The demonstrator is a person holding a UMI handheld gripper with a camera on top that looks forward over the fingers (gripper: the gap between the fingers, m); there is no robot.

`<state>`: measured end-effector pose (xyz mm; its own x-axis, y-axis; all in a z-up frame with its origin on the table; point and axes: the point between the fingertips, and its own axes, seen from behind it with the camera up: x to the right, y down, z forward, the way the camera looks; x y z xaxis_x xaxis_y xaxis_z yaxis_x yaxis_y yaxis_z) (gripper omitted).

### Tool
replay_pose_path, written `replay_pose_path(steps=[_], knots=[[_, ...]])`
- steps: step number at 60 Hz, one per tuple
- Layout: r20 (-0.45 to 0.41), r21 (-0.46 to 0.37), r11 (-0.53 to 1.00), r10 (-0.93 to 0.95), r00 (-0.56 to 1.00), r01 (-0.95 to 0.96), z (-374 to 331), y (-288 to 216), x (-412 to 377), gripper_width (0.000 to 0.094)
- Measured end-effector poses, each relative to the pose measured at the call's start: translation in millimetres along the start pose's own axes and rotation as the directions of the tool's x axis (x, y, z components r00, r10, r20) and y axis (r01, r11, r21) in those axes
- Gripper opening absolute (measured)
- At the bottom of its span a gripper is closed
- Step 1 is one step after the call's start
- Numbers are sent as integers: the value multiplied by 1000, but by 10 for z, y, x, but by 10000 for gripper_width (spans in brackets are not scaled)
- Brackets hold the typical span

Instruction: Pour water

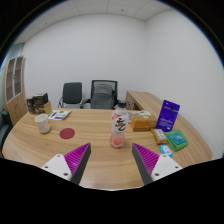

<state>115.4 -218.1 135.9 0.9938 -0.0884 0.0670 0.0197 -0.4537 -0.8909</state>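
Observation:
A clear plastic bottle [118, 128] with a pink-and-white label and a white cap stands upright on the wooden table [100, 158], just ahead of my fingers and roughly centred between them. A pale cup [43, 123] sits far off to the left on the table, next to a round red coaster [67, 132]. My gripper [112, 160] is open, its magenta pads wide apart with only bare table between them. Nothing is held.
To the right lie a purple box [168, 115], an orange packet [143, 120] and teal and green items [177, 140]. A book [59, 115] lies beyond the coaster. Two office chairs [88, 95] stand behind the table, with a shelf [14, 85] on the left.

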Motion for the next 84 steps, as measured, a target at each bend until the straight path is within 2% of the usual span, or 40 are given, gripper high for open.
replay_pose_path(steps=[19,24,32,43,47,54,68,76,84], knots=[[37,46,998,28,999,-30,1496,-168,281,837],[39,61,998,13,999,-16,1742,-180,277,747],[47,77,996,29,998,-32,1944,-164,243,499],[43,92,995,25,999,-29,1986,-171,250,371],[21,87,996,-5,1000,3,1988,-170,284,335],[-19,86,995,-50,999,51,1904,-324,270,335],[-184,114,951,-263,947,286,1521,-1123,0,335],[-306,111,835,-487,818,539,1361,-1723,-433,336],[-386,37,605,-725,570,795,1328,-2110,-1054,334]])
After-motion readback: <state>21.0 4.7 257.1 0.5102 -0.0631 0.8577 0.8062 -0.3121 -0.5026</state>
